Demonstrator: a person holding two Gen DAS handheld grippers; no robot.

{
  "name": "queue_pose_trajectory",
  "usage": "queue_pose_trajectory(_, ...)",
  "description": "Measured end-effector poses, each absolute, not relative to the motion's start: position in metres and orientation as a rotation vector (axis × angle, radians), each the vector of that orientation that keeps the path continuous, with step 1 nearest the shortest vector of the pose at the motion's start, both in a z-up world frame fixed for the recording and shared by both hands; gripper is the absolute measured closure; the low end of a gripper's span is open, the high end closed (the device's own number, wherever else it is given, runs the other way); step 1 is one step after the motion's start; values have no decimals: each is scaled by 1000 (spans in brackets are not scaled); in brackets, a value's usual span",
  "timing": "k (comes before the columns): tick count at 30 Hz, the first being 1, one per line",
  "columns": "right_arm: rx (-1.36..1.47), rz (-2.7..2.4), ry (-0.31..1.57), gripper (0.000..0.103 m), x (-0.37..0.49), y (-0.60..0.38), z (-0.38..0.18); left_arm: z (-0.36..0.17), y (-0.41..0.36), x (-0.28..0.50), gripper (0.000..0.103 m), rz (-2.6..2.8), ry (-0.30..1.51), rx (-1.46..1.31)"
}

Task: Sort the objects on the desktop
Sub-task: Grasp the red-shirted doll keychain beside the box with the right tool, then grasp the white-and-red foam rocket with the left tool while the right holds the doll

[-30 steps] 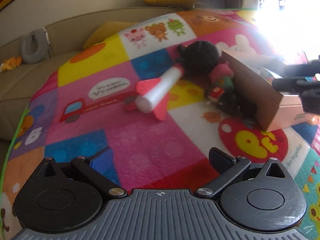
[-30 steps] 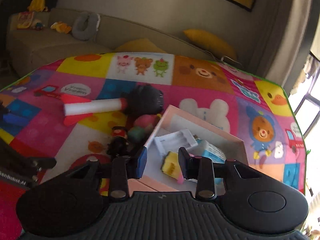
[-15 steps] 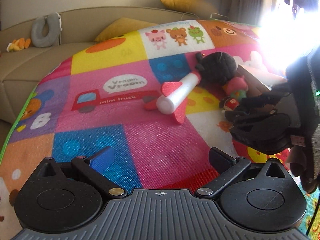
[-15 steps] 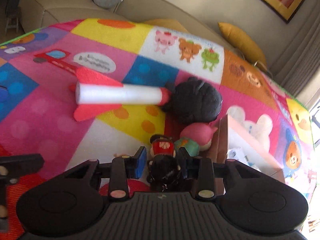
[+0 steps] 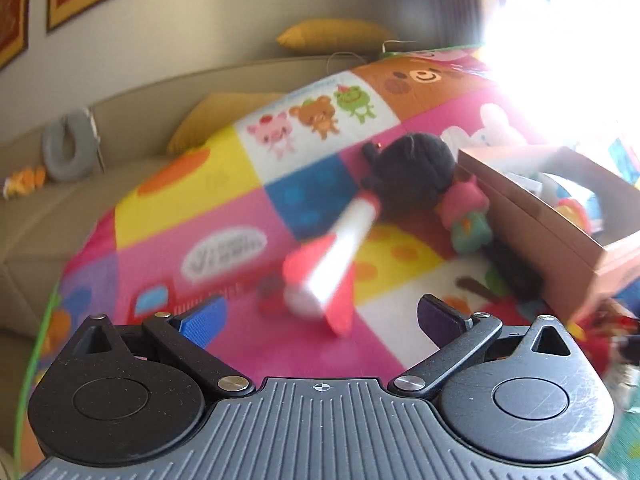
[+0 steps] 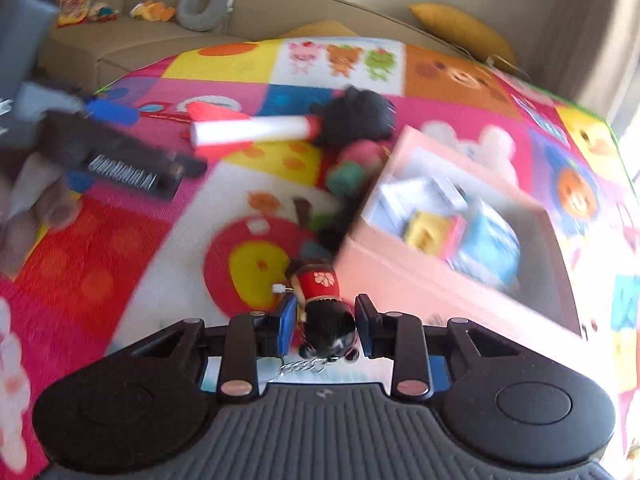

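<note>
My right gripper (image 6: 325,320) has a small doll keychain (image 6: 318,284) with black hair and a red shirt between its jaws. The jaws are closing, and the pads press on its head while it hangs above the mat. A pink cardboard box (image 6: 420,280) holding several packets stands just to the right. My left gripper (image 5: 320,316) is open with nothing between its fingers. A white and red foam rocket (image 5: 340,248) lies just beyond it. Farther back sit a black plush (image 5: 416,172) and a pink and green plush (image 5: 466,216), next to the box (image 5: 540,232).
Everything rests on a colourful cartoon play mat (image 5: 168,200). A beige sofa (image 6: 120,40) runs behind it, with a grey neck pillow (image 5: 68,148) and yellow cushions (image 5: 336,36). A hand on the other gripper (image 6: 36,208) shows at the left. Window glare washes out the left wrist view's right side.
The right gripper closed on the doll and carried it away from the box's side, above the mat. The left gripper came closer to the rocket.
</note>
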State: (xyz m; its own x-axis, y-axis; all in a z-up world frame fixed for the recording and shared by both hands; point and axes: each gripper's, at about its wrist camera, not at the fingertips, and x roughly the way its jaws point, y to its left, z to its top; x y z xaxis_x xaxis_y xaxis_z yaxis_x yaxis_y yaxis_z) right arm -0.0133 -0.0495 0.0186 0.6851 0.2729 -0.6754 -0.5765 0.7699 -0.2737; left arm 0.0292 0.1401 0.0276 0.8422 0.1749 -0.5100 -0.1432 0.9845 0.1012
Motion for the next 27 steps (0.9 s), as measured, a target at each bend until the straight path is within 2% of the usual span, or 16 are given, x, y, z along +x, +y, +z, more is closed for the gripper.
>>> queue_pose_trajectory(6, -337, 346, 675, 77, -36, -118, 16, 25, 140, 81, 0, 159, 598, 115)
queue_pose_trajectory(7, -306, 331, 668, 73, -39, -127, 15, 23, 138, 85, 1, 160, 607, 121)
queue_pose_trajectory(8, -274, 313, 665, 70, -41, -135, 13, 21, 136, 88, 8, 160, 615, 129)
queue_pose_trajectory(9, -235, 290, 658, 64, -42, -145, 11, 18, 133, 90, 29, 155, 630, 140)
queue_pose_trajectory(10, -203, 266, 657, 56, -42, -152, 8, 16, 130, 92, 38, 150, 650, 148)
queue_pose_trajectory(11, -173, 245, 657, 48, -41, -158, 6, 14, 129, 93, 41, 150, 663, 150)
queue_pose_trajectory(13, -123, 216, 653, 39, -41, -169, 3, 12, 128, 93, 42, 163, 665, 164)
queue_pose_trajectory(15, -103, 208, 639, 35, -42, -173, -1, 14, 126, 90, 59, 173, 670, 177)
queue_pose_trajectory(16, -96, 206, 633, 30, -43, -174, -2, 16, 125, 86, 60, 168, 675, 174)
queue_pose_trajectory(17, -82, 204, 630, 24, -43, -176, -5, 18, 124, 82, 68, 154, 680, 168)
queue_pose_trajectory(19, -44, 200, 639, 22, -42, -181, -6, 24, 118, 66, 70, 130, 677, 173)
queue_pose_trajectory(20, -19, 198, 638, 16, -42, -186, -5, 26, 114, 56, 71, 118, 671, 179)
queue_pose_trajectory(22, 31, 197, 656, 10, -39, -193, -5, 30, 105, 33, 71, 94, 663, 178)
queue_pose_trajectory(27, 87, 173, 686, 5, -35, -201, -8, 38, 84, -33, 71, 14, 668, 107)
